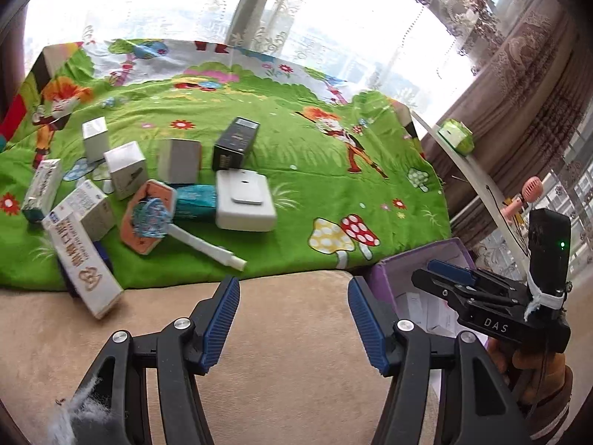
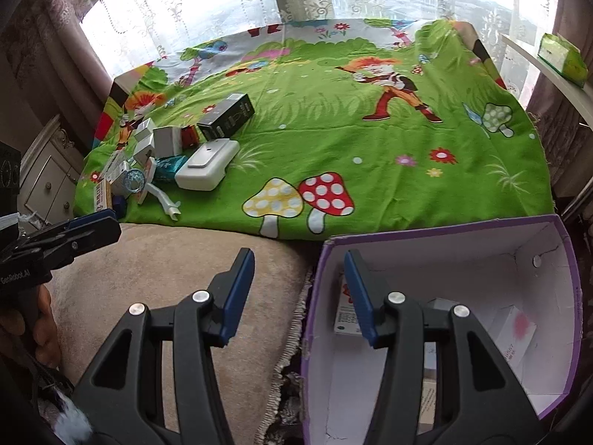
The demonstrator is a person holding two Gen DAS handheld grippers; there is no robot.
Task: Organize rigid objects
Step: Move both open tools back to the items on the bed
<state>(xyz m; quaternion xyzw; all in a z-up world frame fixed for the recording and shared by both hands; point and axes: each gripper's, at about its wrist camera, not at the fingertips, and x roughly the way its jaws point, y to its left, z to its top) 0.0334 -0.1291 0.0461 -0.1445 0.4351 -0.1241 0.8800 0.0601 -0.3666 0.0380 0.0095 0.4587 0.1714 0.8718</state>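
Several small boxes (image 1: pixel 122 174) heaped on green cartoon cloth (image 1: pixel 296 155), labels blurred; purple bin (image 2: pixel 556 296) contents half-hidden; left gripper (image 1: pixel 292 319) and right gripper (image 2: pixel 298 289) both parted, empty.

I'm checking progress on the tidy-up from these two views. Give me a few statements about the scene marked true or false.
1. Both tools are empty. True: nothing sits between the fingers of the left tool or the right tool.
2. The purple box is empty. False: small packages already lie inside.
3. The black box is inside the purple box. False: it lies on the green cloth.
4. The white case lies on the cloth. True.
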